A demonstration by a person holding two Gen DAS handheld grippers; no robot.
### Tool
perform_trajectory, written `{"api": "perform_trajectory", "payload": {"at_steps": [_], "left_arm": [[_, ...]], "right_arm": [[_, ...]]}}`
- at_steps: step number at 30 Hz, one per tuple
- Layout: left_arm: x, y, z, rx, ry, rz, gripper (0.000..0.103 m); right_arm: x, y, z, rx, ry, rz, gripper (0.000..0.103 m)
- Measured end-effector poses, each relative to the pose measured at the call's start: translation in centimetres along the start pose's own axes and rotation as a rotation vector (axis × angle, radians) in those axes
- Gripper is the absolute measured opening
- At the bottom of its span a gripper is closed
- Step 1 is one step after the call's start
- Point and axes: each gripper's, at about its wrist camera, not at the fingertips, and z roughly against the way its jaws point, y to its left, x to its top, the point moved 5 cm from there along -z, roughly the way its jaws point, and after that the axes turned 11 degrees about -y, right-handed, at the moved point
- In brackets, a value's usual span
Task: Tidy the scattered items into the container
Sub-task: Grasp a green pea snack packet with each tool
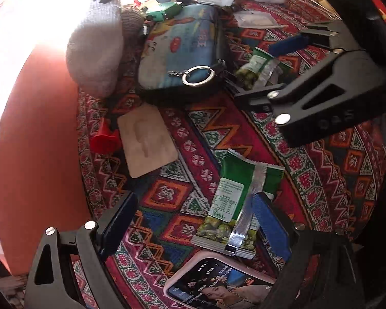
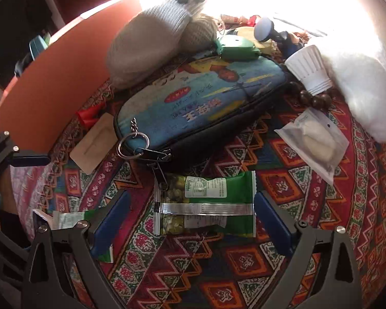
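On the patterned cloth (image 2: 283,270), the tan card (image 2: 94,143) lies at left beside the blue zip pouch (image 2: 193,108), and a clear sachet (image 2: 314,141) lies at right. The left gripper (image 1: 193,229) hangs jaws wide apart, one green snack packet (image 1: 234,206) just by its right pad, not clamped. The right gripper (image 2: 193,221) stands jaws apart, straddling a second green packet (image 2: 205,203) without pressing it.

A patterned tablecloth (image 2: 308,231) (red, geometric) covers the orange tabletop (image 2: 54,82).
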Motion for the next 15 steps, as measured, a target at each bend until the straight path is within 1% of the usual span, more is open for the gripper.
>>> {"api": "perform_trajectory", "payload": {"at_steps": [2,3,5,6,7,8,10,11,12,13,15], "left_arm": [[-0.2,-1.1,-0.3,-0.023,0.001,-0.049,0.092],[-0.3,-1.6,-0.6,-0.025,0.009,-0.069,0.092],[-0.8,-2.1,-1.6,-0.017,0.041,-0.093,0.092],[-1.0,-2.2,-1.9,-0.009,0.049,-0.1,0.092],[-0.9,-2.3,-1.9,-0.011,0.048,-0.1,0.092],[-0.9,-2.3,-1.7,-0.01,0.044,-0.099,0.092],[-0.8,-2.3,-1.3,-0.016,0.033,-0.098,0.081],[-0.8,-2.4,-1.1,-0.044,0.035,-0.085,0.064],[-0.7,-2.5,-0.9,-0.068,0.035,-0.069,0.044],[-0.6,-2.4,-0.7,-0.065,0.031,-0.062,0.041],[-0.6,-1.8,-0.3,-0.022,0.026,-0.06,0.04]], "right_arm": [[-0.6,0.0,-1.3,-0.022,0.031,0.032,0.098],[-0.8,0.0,-1.4,-0.021,0.027,0.034,0.098],[-0.6,-0.2,-0.8,-0.026,0.023,0.028,0.083],[-0.5,-0.3,-0.3,-0.022,0.02,0.012,0.07],[-0.4,-0.4,0.1,-0.011,0.019,-0.007,0.06],[-0.5,-0.5,0.4,-0.008,0.019,-0.017,0.058],[-0.8,-0.7,0.9,-0.005,0.023,-0.028,0.055],[-0.9,-0.8,1.2,-0.003,0.025,-0.035,0.053],[-1.0,-0.9,1.5,0.0,0.025,-0.047,0.051],[-1.1,-1.0,1.9,0.007,0.024,-0.066,0.051],[-1.0,-1.2,2.9,0.02,0.011,-0.099,0.051]]}}
